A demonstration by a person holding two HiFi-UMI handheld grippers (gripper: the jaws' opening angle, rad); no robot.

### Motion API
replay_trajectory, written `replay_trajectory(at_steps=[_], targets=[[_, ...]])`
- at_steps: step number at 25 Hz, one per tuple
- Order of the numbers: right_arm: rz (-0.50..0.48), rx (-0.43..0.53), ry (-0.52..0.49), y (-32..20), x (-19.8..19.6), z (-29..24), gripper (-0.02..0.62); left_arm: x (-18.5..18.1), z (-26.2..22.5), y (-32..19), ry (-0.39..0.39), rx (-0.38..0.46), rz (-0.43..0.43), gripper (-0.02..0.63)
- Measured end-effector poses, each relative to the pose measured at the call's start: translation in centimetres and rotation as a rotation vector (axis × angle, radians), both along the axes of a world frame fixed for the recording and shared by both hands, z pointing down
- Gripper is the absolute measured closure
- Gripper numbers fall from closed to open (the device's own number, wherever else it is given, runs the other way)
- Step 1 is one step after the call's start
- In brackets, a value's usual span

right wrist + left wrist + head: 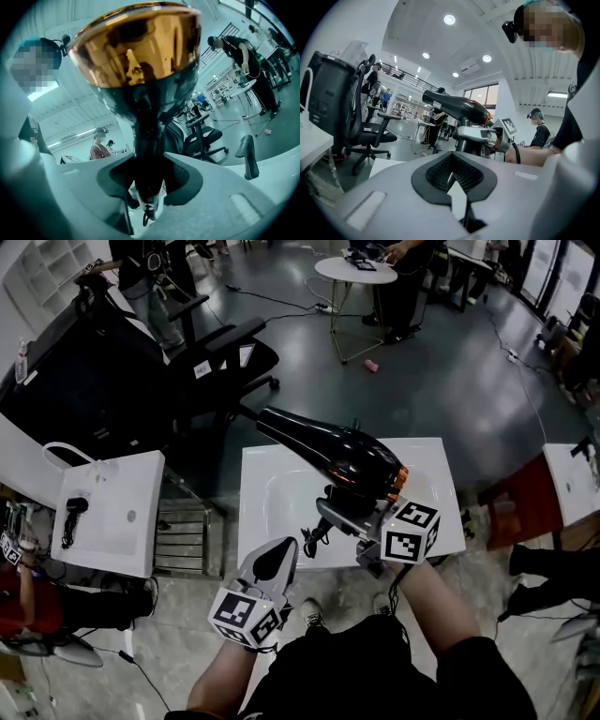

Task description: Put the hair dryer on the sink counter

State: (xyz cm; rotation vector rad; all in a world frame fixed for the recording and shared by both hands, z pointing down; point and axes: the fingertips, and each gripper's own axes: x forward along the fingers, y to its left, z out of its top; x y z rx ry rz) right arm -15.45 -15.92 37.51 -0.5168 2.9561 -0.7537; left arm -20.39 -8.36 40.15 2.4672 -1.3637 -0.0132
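White sink counter (436,460); black faucet (247,157) standing on it.

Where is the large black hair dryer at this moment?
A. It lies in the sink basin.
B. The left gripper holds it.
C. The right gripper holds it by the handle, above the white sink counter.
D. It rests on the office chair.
C: the jaws of the right gripper are closed on the handle of the hair dryer, which hangs over the sink counter.
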Motion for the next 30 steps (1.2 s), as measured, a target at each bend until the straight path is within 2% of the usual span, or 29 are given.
replay_trajectory(at_steps=[13,30], targets=[[0.018,-0.069,0.131,-2.8,-4.3,5.9,0.451,-3.5,2.8,-2.0,0.021,-0.029,0.042,0.603],[-0.052,-0.238,0.247,-7.1,-8.1,15.6,0.451,-5.7,8.2,-5.9,0.036,-0.103,0.06,0.603]])
